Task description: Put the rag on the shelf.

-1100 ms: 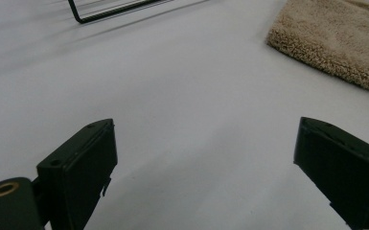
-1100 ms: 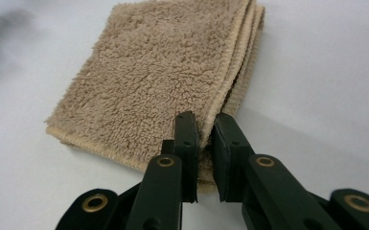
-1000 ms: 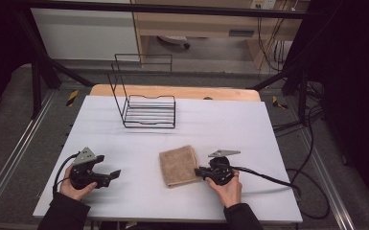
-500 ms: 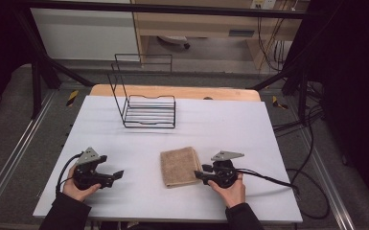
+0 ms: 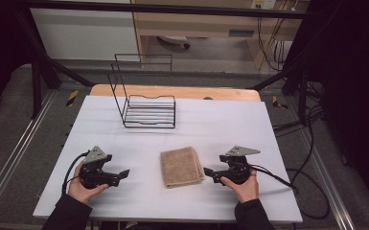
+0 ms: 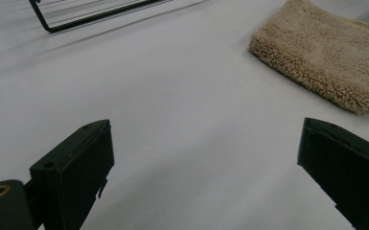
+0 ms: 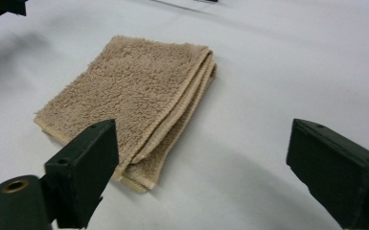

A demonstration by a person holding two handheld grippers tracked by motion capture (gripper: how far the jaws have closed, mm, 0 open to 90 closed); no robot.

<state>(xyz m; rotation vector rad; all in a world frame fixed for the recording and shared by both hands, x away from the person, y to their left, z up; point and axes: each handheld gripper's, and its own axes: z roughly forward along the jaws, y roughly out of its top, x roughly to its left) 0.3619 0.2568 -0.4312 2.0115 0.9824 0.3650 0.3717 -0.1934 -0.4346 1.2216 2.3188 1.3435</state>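
Observation:
A folded tan towel [image 5: 181, 166] lies flat on the white table, between my two grippers. My right gripper [image 5: 207, 171] sits just right of it, pointing at its right edge. Its jaws have just been opening. In the right gripper view the right gripper [image 7: 201, 148] stands open with bare table between the jaws, and the towel [image 7: 129, 96] lies just ahead, its folded edges showing. My left gripper [image 5: 123, 173] rests on the table to the towel's left, pointing at it. In the left gripper view the left gripper [image 6: 206, 143] is open and empty, the towel [image 6: 326, 62] farther off.
A black wire rack [image 5: 146, 108] stands at the back of the white table [image 5: 220, 120], and its base [image 6: 91, 14] appears in the left gripper view. A wooden board [image 5: 172, 91] runs along the far edge. Cables trail off the right side.
My right gripper has opened, let go of the towel's right edge and drawn back a little to the right. The towel lies still. The left gripper has barely moved.

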